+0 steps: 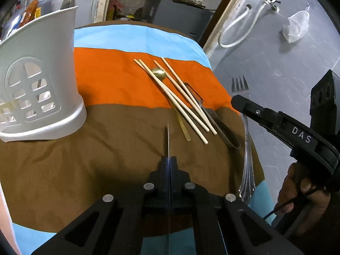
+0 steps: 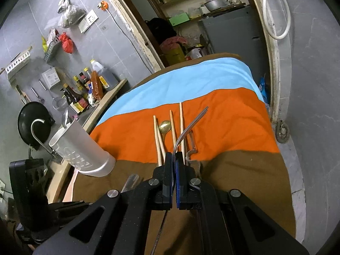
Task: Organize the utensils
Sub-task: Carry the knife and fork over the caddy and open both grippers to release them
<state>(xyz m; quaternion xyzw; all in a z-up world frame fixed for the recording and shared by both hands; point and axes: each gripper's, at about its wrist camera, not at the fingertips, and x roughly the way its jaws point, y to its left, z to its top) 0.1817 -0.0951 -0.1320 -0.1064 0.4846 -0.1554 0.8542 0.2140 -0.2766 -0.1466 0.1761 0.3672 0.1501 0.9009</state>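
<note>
My left gripper (image 1: 169, 159) is shut on a thin knife (image 1: 168, 136), seen edge-on, blade pointing forward over the brown cloth. My right gripper (image 2: 174, 156) is shut on a silver fork (image 2: 189, 125), tines up and forward; in the left wrist view the fork (image 1: 246, 131) hangs in the right gripper (image 1: 240, 102) beyond the table's right edge. Several wooden chopsticks (image 1: 180, 99), a gold spoon (image 1: 158, 72) and metal tongs (image 1: 223, 127) lie on the striped cloth. The white utensil holder (image 1: 38, 80) stands at the left and shows in the right wrist view (image 2: 80, 148).
The table is covered by a blue, orange and brown cloth (image 1: 116, 80). A counter with bottles (image 2: 85, 93) and a black pan (image 2: 34, 121) lies left of the table. A doorway with shelves (image 2: 191, 10) is behind. Tiled floor (image 1: 276, 74) lies to the right.
</note>
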